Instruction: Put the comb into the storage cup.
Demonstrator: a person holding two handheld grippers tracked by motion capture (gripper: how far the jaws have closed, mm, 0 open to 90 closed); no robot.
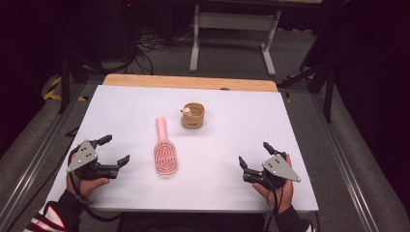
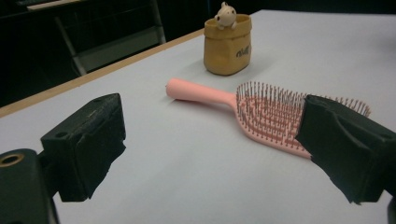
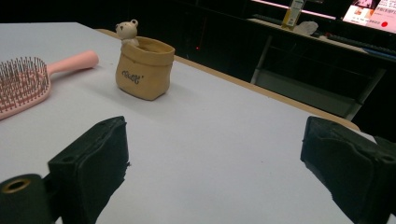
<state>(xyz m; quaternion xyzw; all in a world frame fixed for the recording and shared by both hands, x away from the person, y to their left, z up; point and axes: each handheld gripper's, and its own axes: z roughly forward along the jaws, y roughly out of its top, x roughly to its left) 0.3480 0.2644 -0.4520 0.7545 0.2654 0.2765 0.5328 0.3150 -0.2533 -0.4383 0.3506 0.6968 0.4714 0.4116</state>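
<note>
- Two hand-held black grippers are resting low at the near corners of the big white rectangular table top (image 1: 232, 188), the left gripper (image 1: 114, 151) and the right gripper (image 1: 253, 154), both with jaws spread wide and nothing between them.
- Plenty of bare white surface is lying around them, so either hand is having free room to sweep inward; the far wooden edge strip (image 1: 145, 80) and the side edges are sitting well away from the work.
- The long pink plastic hairbrush (image 1: 165, 151), bristles up, is lying flat in the middle of the table, handle pointing toward the far side, head nearer the person and just beside the left gripper.
- My guess is the left one is going for it; the head is looking awkward, since jaws closing on springy bristles could be slipping or tipping the brush over. The slim handle is seeming the safer hold.
- The small tan fabric pouch (image 1: 193, 116) is standing upright just beyond the handle tip, apart from it; a push along the brush could be knocking it.
- The tiny cream bear figure (image 1: 185, 111) is peeking over its rim and could be tumbling out if that pouch is bumped.
</note>
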